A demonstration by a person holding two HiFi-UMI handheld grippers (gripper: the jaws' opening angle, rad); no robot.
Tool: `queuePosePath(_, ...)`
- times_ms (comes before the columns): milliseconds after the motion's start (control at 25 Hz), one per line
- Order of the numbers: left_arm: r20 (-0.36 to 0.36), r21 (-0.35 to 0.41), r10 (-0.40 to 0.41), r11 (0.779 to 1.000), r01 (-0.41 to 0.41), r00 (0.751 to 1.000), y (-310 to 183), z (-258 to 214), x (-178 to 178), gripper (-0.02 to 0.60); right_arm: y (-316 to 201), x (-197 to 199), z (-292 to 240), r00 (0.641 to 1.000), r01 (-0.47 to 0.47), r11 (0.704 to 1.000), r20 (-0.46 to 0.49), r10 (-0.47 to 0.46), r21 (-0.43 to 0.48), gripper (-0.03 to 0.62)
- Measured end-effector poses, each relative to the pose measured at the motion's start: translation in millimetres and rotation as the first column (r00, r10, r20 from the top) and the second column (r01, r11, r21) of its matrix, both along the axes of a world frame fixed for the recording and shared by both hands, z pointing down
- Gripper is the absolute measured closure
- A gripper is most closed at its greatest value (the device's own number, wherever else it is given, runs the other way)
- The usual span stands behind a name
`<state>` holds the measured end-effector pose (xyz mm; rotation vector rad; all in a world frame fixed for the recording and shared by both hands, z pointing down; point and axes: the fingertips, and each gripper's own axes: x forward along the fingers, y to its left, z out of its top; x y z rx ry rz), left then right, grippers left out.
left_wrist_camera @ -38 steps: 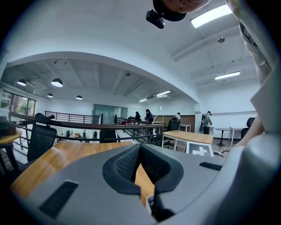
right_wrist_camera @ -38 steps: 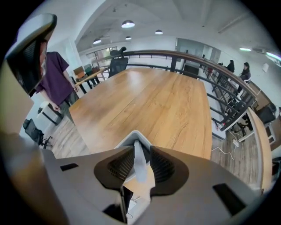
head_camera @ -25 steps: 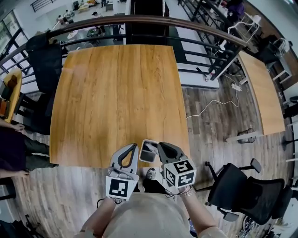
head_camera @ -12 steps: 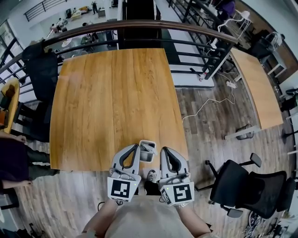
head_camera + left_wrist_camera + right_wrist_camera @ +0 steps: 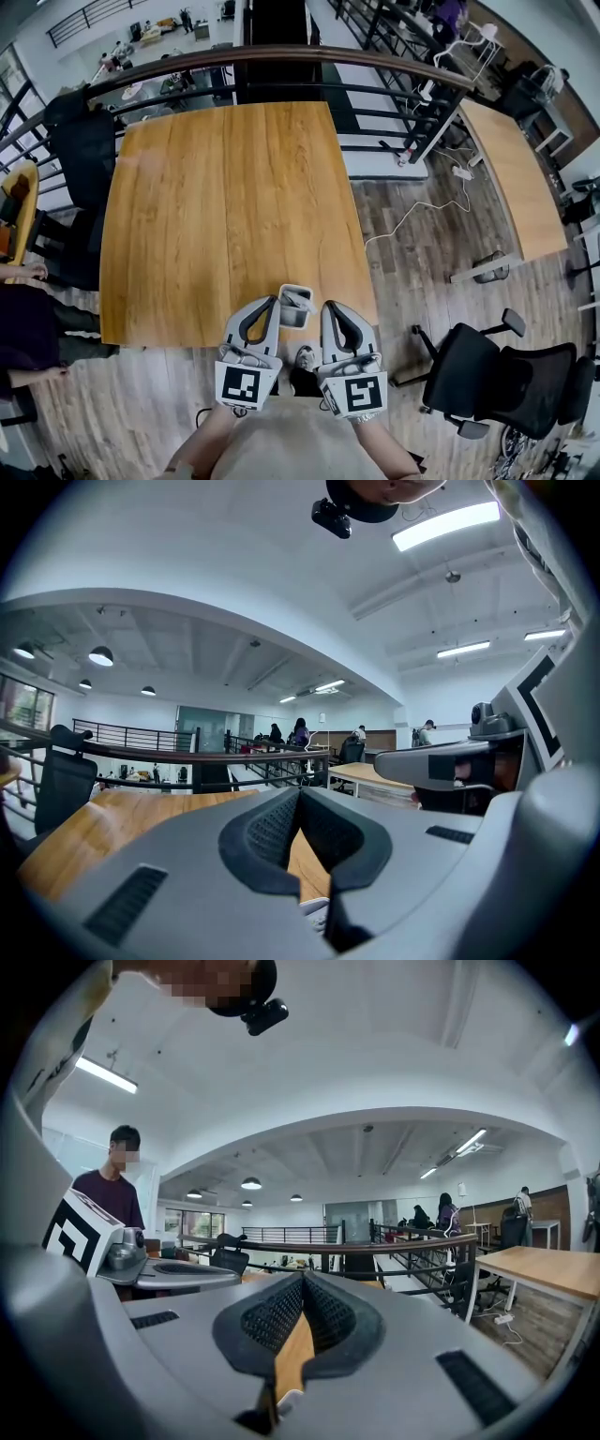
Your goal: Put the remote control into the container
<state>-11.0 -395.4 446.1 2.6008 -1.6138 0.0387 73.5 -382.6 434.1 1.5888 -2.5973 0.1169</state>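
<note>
A small pale container (image 5: 286, 319) stands at the near edge of the wooden table (image 5: 225, 206), between my two grippers. Something dark and slim, seemingly the remote control (image 5: 300, 302), lies inside it. My left gripper (image 5: 273, 298) is just left of the container, jaws shut with nothing between them; its own view shows the tips (image 5: 298, 794) closed and a bit of the container (image 5: 314, 913) below. My right gripper (image 5: 328, 305) sits just right of the container, also shut and empty, its tips (image 5: 302, 1279) meeting over the table.
A curved railing (image 5: 281, 52) runs along the table's far side. A black office chair (image 5: 497, 375) stands to the right on the wood floor, a second table (image 5: 511, 178) beyond it. A person (image 5: 111, 1185) stands at the left.
My right gripper has drawn back from the container and straightened, and now lies level with the left one. The left gripper has hardly moved.
</note>
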Motion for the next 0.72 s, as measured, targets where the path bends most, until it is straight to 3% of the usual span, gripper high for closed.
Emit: queuePosePath(720, 0.002, -0.001, -0.015, 1.0, 0.015, 1.0, 8, -3, -9, 0.578, 2, 4, 6, 0.999, -0.03, 0.999, 0.014, 0.031, -0.03, 0.577)
